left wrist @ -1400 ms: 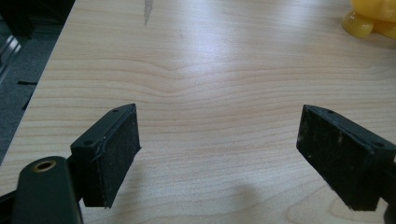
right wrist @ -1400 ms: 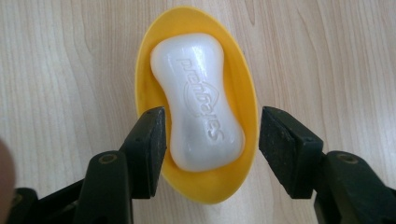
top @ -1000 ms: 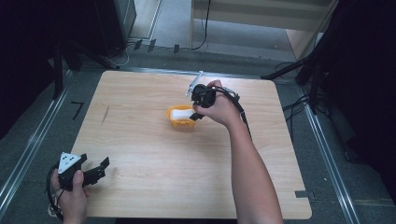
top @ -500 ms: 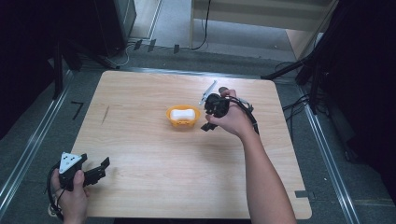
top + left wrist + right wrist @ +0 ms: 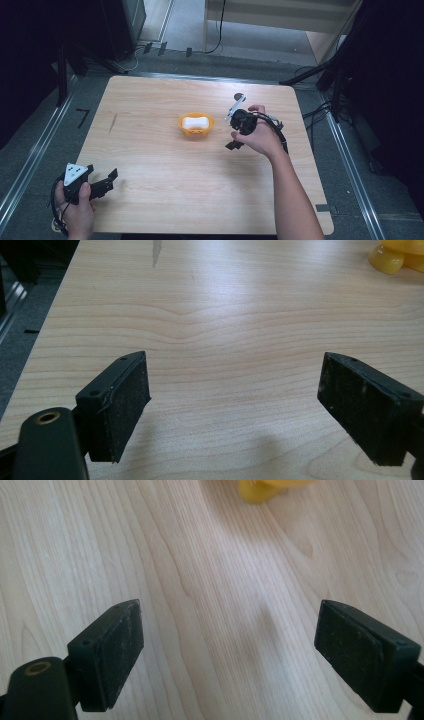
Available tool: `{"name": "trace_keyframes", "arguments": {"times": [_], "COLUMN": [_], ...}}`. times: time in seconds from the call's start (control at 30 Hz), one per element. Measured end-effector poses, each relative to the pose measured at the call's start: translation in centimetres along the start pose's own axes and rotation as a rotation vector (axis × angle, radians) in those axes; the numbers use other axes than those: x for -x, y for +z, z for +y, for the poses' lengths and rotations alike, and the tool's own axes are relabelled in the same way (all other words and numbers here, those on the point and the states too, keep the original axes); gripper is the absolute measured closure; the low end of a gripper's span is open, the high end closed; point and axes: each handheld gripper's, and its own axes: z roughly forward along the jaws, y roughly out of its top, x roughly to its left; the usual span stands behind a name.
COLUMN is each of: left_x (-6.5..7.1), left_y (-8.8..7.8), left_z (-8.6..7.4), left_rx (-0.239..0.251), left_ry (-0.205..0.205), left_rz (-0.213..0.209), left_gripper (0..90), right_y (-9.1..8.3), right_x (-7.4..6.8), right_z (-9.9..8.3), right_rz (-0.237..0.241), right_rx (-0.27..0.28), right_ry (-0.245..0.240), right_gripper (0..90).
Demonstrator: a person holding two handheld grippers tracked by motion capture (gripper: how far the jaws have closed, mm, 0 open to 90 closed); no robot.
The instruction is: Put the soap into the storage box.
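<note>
A small orange basket (image 5: 196, 124) sat near the middle of the wooden tabletop (image 5: 165, 170), slightly toward the far edge, with 1 white block (image 5: 195, 121) lying inside it. The block's long axis ran parallel to the tabletop's far edge, its ends pointing toward the left and right edges. The right gripper (image 5: 235, 140) hovered just right of the basket, apart from it; its 2 jaws had just been opening and stood wide apart over bare wood, with nothing between them. The left gripper (image 5: 107, 181) rested by the near left corner, jaws spread apart and empty, pointing toward the right edge.
</note>
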Motion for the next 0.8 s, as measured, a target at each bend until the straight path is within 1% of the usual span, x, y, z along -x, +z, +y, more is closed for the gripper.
{"name": "trace_keyframes", "arguments": {"times": [0.03, 0.07, 0.1, 0.13, 0.17, 0.2, 0.23, 0.27, 0.3, 0.37, 0.4, 0.43, 0.47, 0.5, 0.53, 0.57, 0.6, 0.63, 0.67, 0.73, 0.77, 0.8], "left_x": [0.0, 0.0, 0.0, 0.0, 0.0, 0.0, 0.0, 0.0, 0.0, 0.0, 0.0, 0.0, 0.0, 0.0, 0.0, 0.0, 0.0, 0.1, 0.1, 0.1, 0.1, 0.1], "left_y": [0.0, 0.0, 0.0, 0.0, 0.0, 0.0, 0.0, 0.0, 0.0, 0.0, 0.0, 0.0, 0.0, 0.0, 0.0, 0.0, 0.0, 0.0, 0.0, 0.0, 0.0, 0.0], "left_z": [0.0, 0.0, 0.0, 0.0, 0.0, 0.0, 0.0, 0.0, 0.0, 0.0, 0.0, 0.0, 0.0, 0.0, 0.0, 0.0, 0.0, 0.0, 0.0, 0.0, 0.0, 0.0], "left_rx": [0.002, 0.002, 0.002, 0.001, 0.002, 0.001, 0.002, 0.002, 0.001, 0.002, 0.002, 0.002, 0.002, 0.003, 0.001, 0.000, 0.000, 0.001, 0.001, 0.002, 0.004, 0.004], "left_ry": [0.000, 0.000, 0.000, 0.001, 0.001, 0.001, 0.000, 0.000, 0.001, 0.001, 0.001, 0.002, 0.002, 0.004, 0.006, 0.006, 0.006, 0.009, 0.009, 0.008, 0.010, 0.010], "left_rz": [0.000, 0.000, -0.001, 0.000, 0.001, 0.001, 0.000, 0.000, 0.000, -0.001, -0.001, -0.001, -0.001, -0.001, -0.002, -0.003, -0.003, -0.001, -0.001, 0.001, 0.002, 0.002], "left_gripper": [13.9, 13.9, 13.9, 13.9, 13.9, 13.9, 13.9, 13.9, 13.9, 13.9, 13.9, 13.9, 13.9, 13.9, 14.0, 13.9, 13.9, 14.0, 13.9, 13.9, 13.9, 13.9], "right_y": [0.0, 0.0, 0.0, -0.1, -0.2, -0.2, -0.3, -0.3, -0.4, -0.5, -0.5, -0.7, -0.7, -0.9, -1.0, -1.0, -1.0, -1.2, -1.2, -1.2, -1.2, -1.3], "right_x": [0.0, 0.0, -0.1, -0.2, -0.7, -0.8, -0.9, -0.9, -1.0, -1.2, -1.2, -1.4, -1.4, -1.6, -1.7, -1.7, -1.7, -2.0, -2.0, -2.2, -2.2, -2.3], "right_z": [-0.3, -0.3, -0.5, -0.7, -1.3, -1.5, -1.9, -1.9, -2.5, -3.1, -3.1, -3.7, -3.7, -4.3, -4.5, -4.8, -4.8, -5.4, -5.4, -6.2, -6.5, -6.7], "right_rz": [0.012, 0.012, -0.002, -0.010, -0.061, -0.055, -0.032, -0.032, -0.037, -0.025, -0.025, -0.028, -0.028, -0.025, -0.028, -0.022, -0.022, -0.023, -0.023, -0.015, -0.022, -0.021], "right_rx": [0.001, 0.001, -0.002, -0.002, 0.000, 0.004, 0.008, 0.008, 0.009, 0.012, 0.012, 0.020, 0.020, 0.025, 0.029, 0.042, 0.042, 0.052, 0.052, 0.077, 0.084, 0.081], "right_ry": [0.007, 0.007, 0.006, 0.015, 0.014, 0.020, 0.031, 0.031, 0.046, 0.061, 0.061, 0.063, 0.063, 0.077, 0.078, 0.075, 0.075, 0.094, 0.094, 0.097, 0.099, 0.108], "right_gripper": [11.1, 11.1, 8.9, 8.1, 4.4, 4.4, 3.8, 3.8, 2.8, 0.4, 0.4, 0.0, 0.0, 0.0, 0.0, 0.0, 0.0, 0.0, 0.0, 0.0, 0.0, 0.0]}}
